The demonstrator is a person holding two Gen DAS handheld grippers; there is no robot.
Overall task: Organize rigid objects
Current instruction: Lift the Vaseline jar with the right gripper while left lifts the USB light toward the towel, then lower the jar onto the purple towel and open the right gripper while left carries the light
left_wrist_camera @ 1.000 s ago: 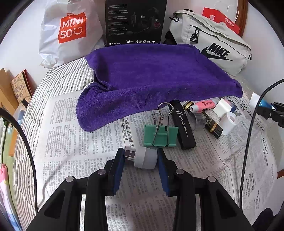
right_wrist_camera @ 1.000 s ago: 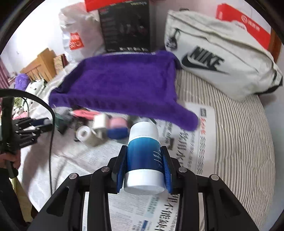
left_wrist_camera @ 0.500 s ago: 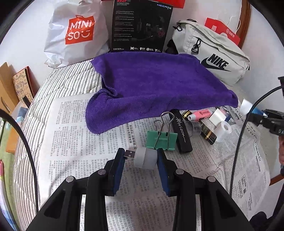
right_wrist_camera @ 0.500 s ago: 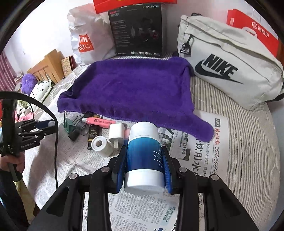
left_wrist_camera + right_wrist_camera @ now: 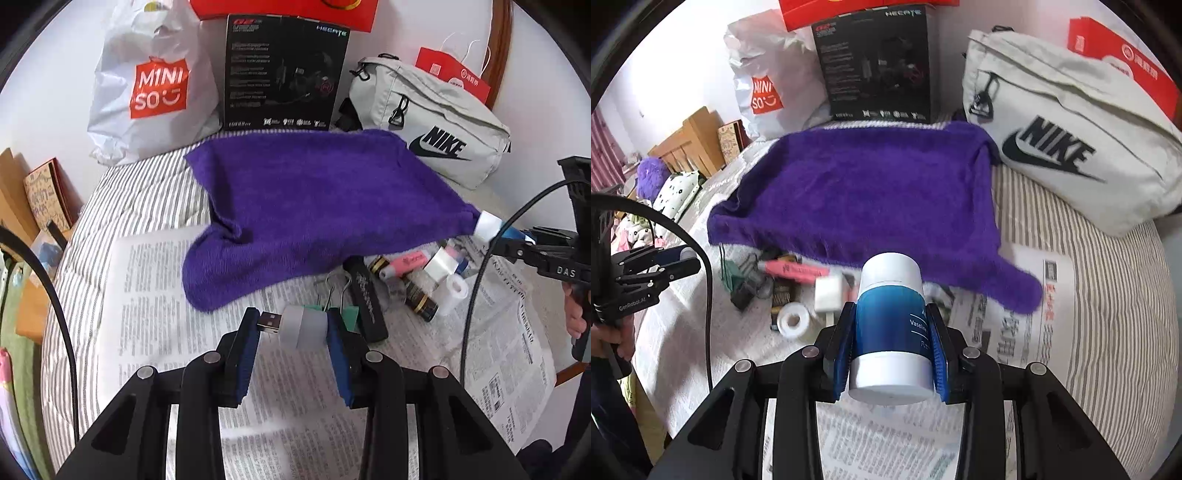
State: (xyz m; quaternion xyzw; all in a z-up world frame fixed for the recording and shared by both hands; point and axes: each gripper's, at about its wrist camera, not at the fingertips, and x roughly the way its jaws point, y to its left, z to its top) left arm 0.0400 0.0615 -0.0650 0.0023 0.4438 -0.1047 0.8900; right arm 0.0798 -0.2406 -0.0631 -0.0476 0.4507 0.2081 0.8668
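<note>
The left gripper (image 5: 291,326) is pinching a small white USB plug (image 5: 295,326) between its jaws above the newspaper (image 5: 155,295). The right gripper (image 5: 892,345) is clamping a blue-and-white Vaseline bottle (image 5: 890,328) just short of the purple towel (image 5: 857,195) on the bed (image 5: 1100,280).

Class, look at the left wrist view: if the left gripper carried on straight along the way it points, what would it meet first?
Most likely the green binder clip, lying just beyond the small USB plug-in that the left gripper holds. The purple towel lies further on. Depth is hard to judge here, so it might meet the newspaper first.
</note>
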